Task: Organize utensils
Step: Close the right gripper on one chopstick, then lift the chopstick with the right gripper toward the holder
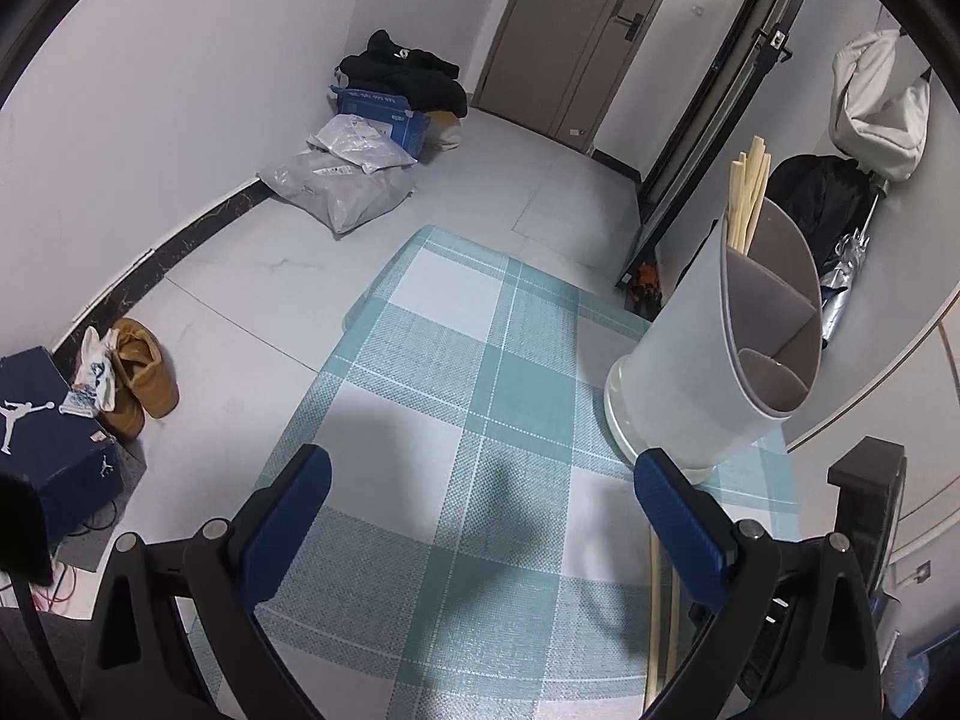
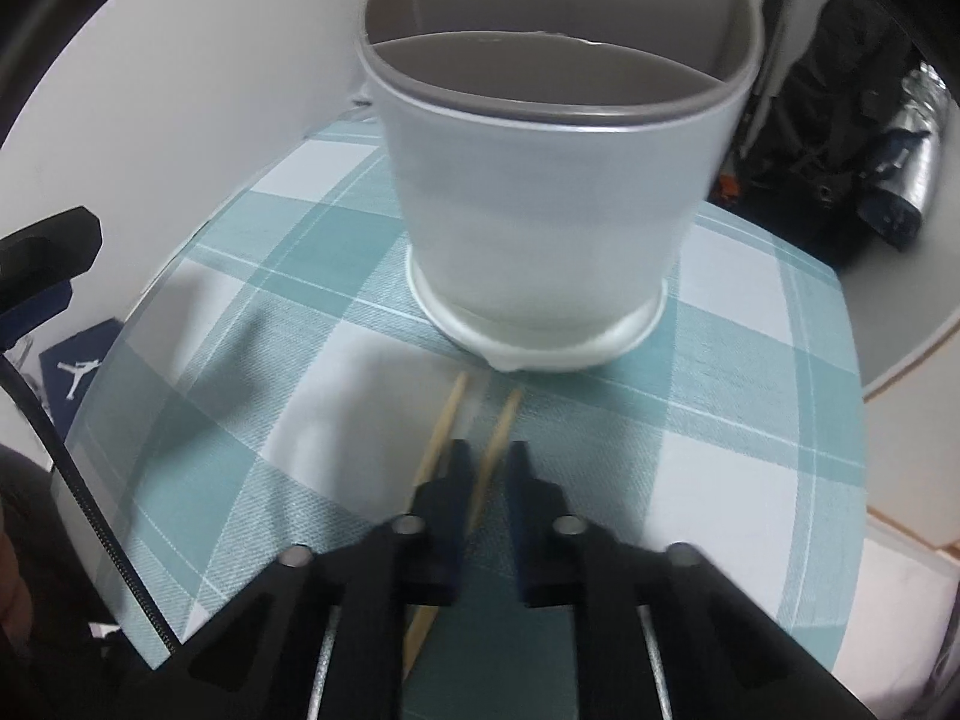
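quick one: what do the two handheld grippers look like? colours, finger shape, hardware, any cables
Both match: black plastic linkage arms with triangular cut-outs and round silver pivot bolts. Left gripper has flat, rounded-rectangle blue finger pads with a fine ribbed texture. Right gripper shows darker navy pads, blurred. A black ribbed cable crosses the right view's left side.

left wrist view high over checked cloth point(image 1: 456, 372), right wrist view low, near, both showing holder point(image 2: 540, 192)

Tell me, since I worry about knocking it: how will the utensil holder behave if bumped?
The utensil holder looks like light plastic, so it would probably slide on the checked mat. It is tall and flares wider toward its rim, so it might tip. The chopsticks standing in its far compartment add little weight.
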Demonstrator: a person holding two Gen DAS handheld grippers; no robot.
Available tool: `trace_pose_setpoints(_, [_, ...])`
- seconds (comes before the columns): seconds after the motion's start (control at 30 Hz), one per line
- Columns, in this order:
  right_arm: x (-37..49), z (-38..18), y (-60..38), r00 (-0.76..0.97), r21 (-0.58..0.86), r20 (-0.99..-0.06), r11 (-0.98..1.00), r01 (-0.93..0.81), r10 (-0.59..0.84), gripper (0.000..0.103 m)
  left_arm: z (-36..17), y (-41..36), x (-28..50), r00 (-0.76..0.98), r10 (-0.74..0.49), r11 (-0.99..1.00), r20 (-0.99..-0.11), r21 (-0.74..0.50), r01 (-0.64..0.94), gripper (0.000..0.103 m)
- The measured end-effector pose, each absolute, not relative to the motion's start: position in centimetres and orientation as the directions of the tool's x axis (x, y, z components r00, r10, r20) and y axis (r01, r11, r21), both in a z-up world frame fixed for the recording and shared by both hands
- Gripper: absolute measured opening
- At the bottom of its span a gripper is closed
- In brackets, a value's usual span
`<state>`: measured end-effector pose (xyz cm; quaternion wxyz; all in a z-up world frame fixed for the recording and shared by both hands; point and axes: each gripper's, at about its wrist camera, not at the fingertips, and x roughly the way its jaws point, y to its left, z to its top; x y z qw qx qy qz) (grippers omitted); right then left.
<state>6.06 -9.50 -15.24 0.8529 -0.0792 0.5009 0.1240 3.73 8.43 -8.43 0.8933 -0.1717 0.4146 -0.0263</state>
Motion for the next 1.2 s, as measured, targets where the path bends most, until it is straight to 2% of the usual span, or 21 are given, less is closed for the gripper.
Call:
trace_pose_setpoints(0.13, [5.6, -15.0, -10.2, 0.434, 0.036, -0.882, 0.947, -0.321, 0.180, 0.005, -8.2, 8.7, 3.7, 0.656, -0.211, 0.931, -0.725, -0.354, -0.092, 0.100])
trace_pose_setpoints(0.33, [3.7, -14.8, -11.4, 0.397, 0.019, -0.900, 0.929, -0.371, 0.177, 0.005, -8.1, 8.9, 3.7, 0.654, -0.241, 0.916, -0.717, -0.390, -0.090, 0.100])
trace_pose_setpoints(0.77, [4.5, -15.9, -10.1, 0.422, -0.015, -0.890, 0.914, -0.404, 0.172, 0.010, -8.3, 8.8, 3.2, 0.652, -0.179, 0.942, -0.737, -0.319, -0.102, 0.100])
trace_pose_setpoints(0.87, [4.9, -15.9, -10.2, 0.426, 0.012, -0.883, 0.919, -0.395, 0.194, 0.010, -8.5, 8.2, 3.2, 0.644, -0.171, 0.950, -0.746, -0.298, -0.092, 0.100])
trace_pose_setpoints(0.97, [5.0, -16.0, -11.1, 0.430, 0.052, -0.875, 0.927, -0.371, 0.222, 0.003, -8.6, 7.5, 3.3, 0.638, -0.162, 0.959, -0.753, -0.273, -0.079, 0.100])
trace_pose_setpoints(1.2, [5.1, -15.7, -13.2, 0.448, 0.171, -0.842, 0.936, -0.307, 0.301, 0.003, -8.4, 5.5, 3.3, 0.629, -0.155, 0.972, -0.762, -0.232, -0.041, 0.100])
